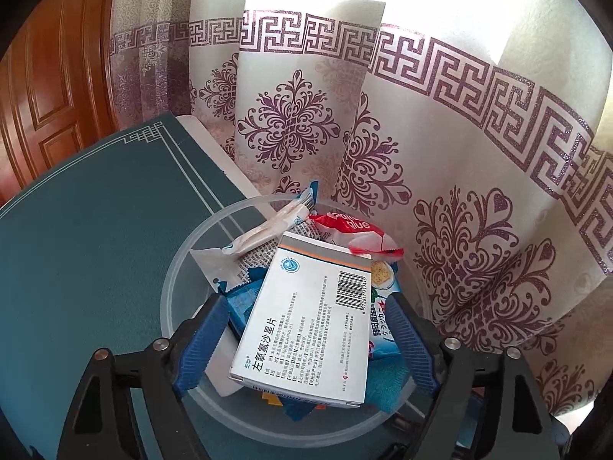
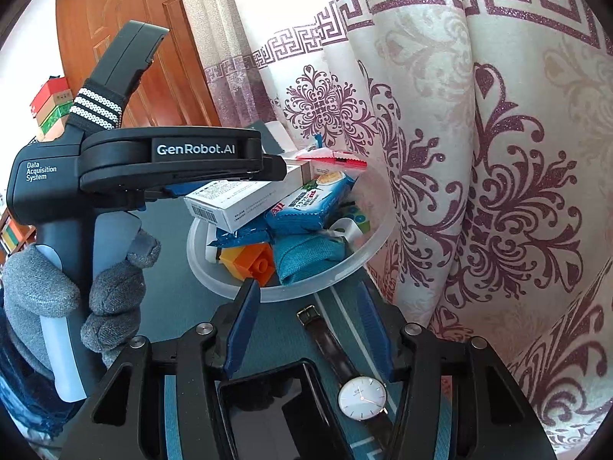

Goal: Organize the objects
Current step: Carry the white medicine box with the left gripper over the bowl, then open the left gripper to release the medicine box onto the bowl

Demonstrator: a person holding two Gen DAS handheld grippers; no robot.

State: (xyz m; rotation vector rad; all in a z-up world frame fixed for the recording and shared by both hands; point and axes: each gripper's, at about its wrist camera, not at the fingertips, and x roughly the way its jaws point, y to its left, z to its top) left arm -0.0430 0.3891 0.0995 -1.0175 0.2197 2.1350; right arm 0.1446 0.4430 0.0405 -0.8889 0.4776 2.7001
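Setting: a teal-matted worktop (image 1: 95, 253) set against a patterned curtain (image 1: 440, 122), with a wooden door (image 2: 126, 19) behind.

Bowl: a clear plastic bowl (image 1: 180, 268) at the worktop's curtain-side edge, already heaped with small items.

Medicine box: a white medicine box (image 1: 306, 326) lies tilted on top of the heap, barcode up. Its long axis runs away from the left camera, lower end nearest the jaws.

Other contents: a blue snack packet (image 2: 306, 207), a red-and-white packet (image 1: 356, 234), a teal cloth pouch (image 2: 310, 257) and an orange block (image 2: 253, 264) lie under and around the box.

Left gripper (image 1: 302, 329): hovers over the bowl, angled downward. Its jaws stand spread wide to either side of the box, the blue pads clear of its sides; the box looks released, resting on the heap.

Right gripper (image 2: 306, 329): held low over the worktop on the near side of the bowl, jaws parted and empty.

Wristwatch: a wristwatch (image 2: 360, 396) with a dark strap lies flat between and just below the right jaws. The strap runs up towards the bowl, roughly along the pointing line.

Phone: a dark phone (image 2: 276, 414) lies just left of the watch.

Governing relation: the watch lies directly ahead of the right gripper, the nearer of the two. Its strap being parallel to the jaws, a squeeze across the strap seems the natural next pick.
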